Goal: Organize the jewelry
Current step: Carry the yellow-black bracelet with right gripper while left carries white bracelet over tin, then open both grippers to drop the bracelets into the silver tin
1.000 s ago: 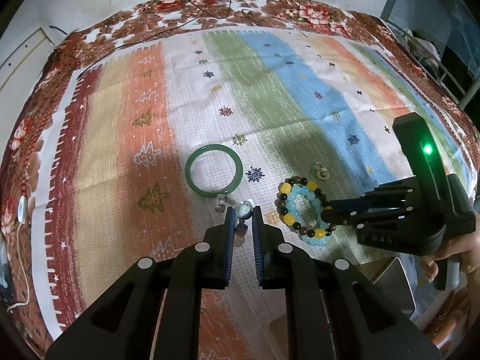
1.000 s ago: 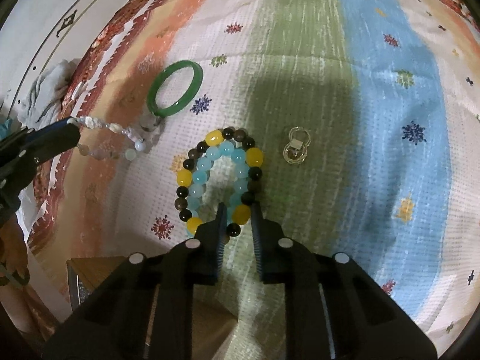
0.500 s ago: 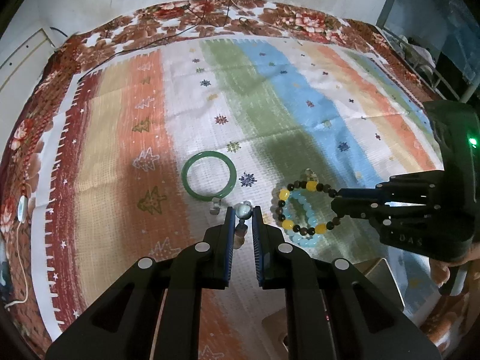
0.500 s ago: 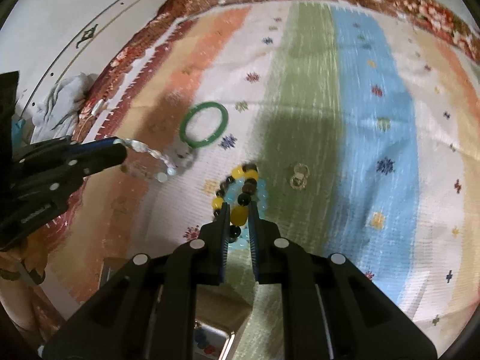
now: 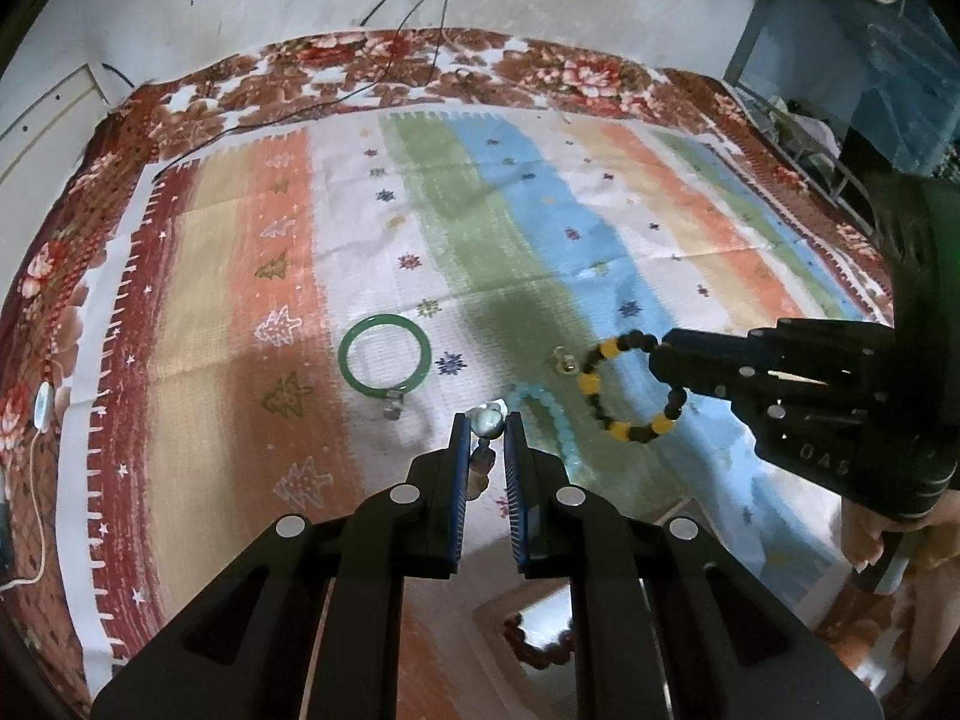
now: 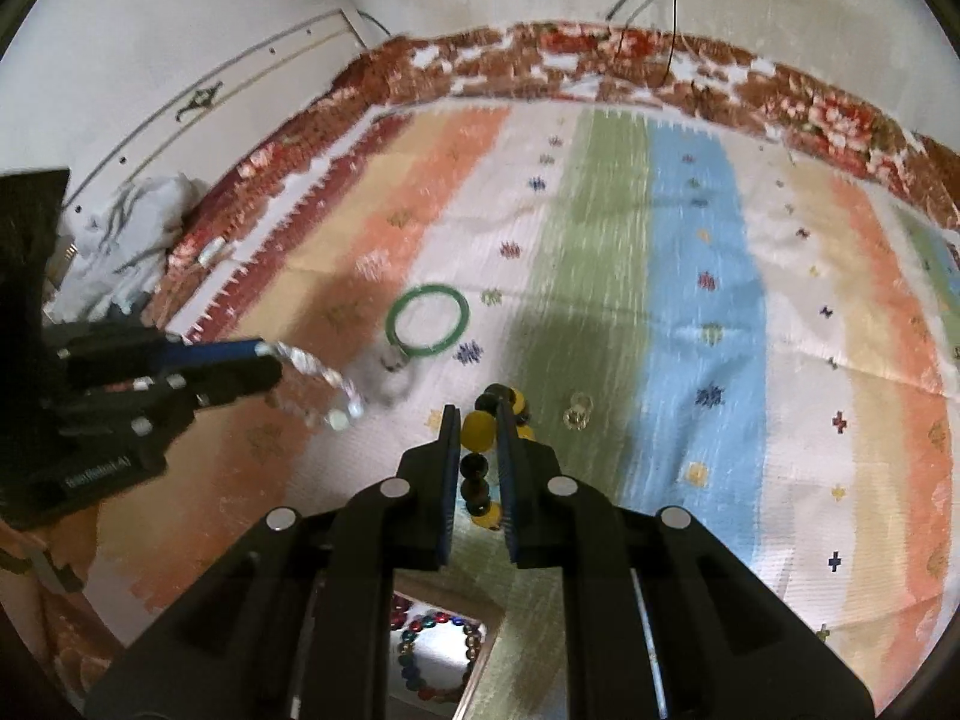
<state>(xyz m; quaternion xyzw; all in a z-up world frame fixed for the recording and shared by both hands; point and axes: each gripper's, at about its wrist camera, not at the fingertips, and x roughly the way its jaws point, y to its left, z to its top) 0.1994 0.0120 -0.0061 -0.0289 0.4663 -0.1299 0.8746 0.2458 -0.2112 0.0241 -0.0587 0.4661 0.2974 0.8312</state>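
My left gripper [image 5: 486,420] is shut on a pale clear-bead bracelet [image 5: 487,420], which hangs from it in the right wrist view [image 6: 318,375]. My right gripper [image 6: 478,423] is shut on a yellow and dark bead bracelet [image 6: 478,427] and holds it lifted above the cloth; it shows in the left wrist view [image 5: 624,387]. A light blue bead bracelet [image 5: 549,414] lies on the cloth below it. A green bangle [image 5: 384,354] lies flat to the left, also in the right wrist view [image 6: 427,322]. A small gold clasp [image 6: 577,409] lies near the green stripe.
A striped cloth [image 5: 540,228] covers the flowered blanket. An open box with bead jewelry sits under the grippers [image 6: 441,639], and shows in the left wrist view [image 5: 540,636]. A white cloth heap [image 6: 120,234] lies at the left edge. Cables [image 5: 384,78] run at the far side.
My right gripper has lifted the yellow and dark bracelet off the cloth, leaving the light blue bracelet lying there. Both grippers have risen away from the cloth.
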